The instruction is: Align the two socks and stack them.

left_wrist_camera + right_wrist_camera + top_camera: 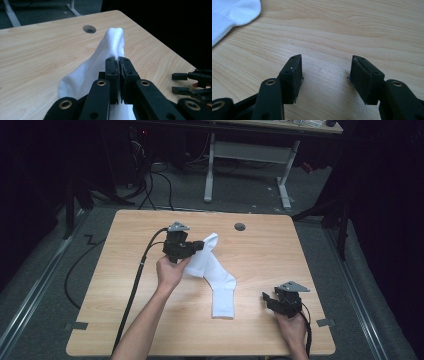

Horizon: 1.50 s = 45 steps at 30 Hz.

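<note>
My tabletop (pixel 125 285) is pale wood-grain with a smooth, faintly sheened finish. The sock (pixel 216 275) is soft white knit cloth, matt and finely ribbed. My fingers (pixel 293 75) are matt black plastic with brass-coloured rivets, and their inner pads (pixel 359 77) look rough, dark and grainy, a little worn at the edges

Sock (pixel 216 277) at table (pixel 125 270) centre.
Left gripper (pixel 200 245) at its 11 o'clock end; right gripper (pixel 266 299) apart at 4 o'clock.
</note>
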Available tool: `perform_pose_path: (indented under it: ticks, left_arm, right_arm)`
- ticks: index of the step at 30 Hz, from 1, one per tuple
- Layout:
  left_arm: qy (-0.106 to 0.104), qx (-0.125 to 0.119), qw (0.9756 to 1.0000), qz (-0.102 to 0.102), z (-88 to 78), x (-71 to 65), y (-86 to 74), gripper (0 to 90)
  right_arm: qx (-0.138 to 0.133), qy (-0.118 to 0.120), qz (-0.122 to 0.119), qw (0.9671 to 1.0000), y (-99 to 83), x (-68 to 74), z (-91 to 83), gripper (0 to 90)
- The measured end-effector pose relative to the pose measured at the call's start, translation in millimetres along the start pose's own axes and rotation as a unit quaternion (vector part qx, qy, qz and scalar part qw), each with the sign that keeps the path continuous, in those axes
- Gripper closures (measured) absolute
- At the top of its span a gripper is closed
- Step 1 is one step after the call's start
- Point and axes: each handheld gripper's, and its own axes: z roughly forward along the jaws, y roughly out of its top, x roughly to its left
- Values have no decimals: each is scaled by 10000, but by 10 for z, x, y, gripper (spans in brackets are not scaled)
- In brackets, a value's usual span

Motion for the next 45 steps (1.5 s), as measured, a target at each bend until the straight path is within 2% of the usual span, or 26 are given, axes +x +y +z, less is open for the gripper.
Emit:
perform_pose_path:
  ticks: [7, 11, 19, 35, 36, 42, 45]
  left_arm:
    - [-179, 128, 9996, -154, 135, -24, -140, 861]
    - [-225, 184, 9995, -115, 182, -75, -181, 861]
    - [-327, 138, 9993, -70, 254, -182, -285, 855]
    - [-353, 516, 9980, -84, 614, -222, -608, 834]
    - [-332, 534, 9980, -74, 632, -223, -621, 833]
    - [-252, 718, 9971, 13, 710, -199, -731, 798]
    - [-232, 776, 9967, 4, 738, -175, -775, 783]
  right_arm:
    - [0, 2, -3, 10000, 0, 0, 0, 431]
    - [2, 1, -6, 10000, 0, 0, 0, 430]
    - [2, 1, -6, 10000, 0, 0, 0, 431]
    - [6, 33, -36, 10000, 1, 3, 0, 424]
    - [6, 34, -37, 10000, 2, 3, 1, 432]
    - [-53, 149, -172, 9997, 12, 34, 6, 631]
    - [-101, 201, -276, 9994, 36, 92, 22, 708]
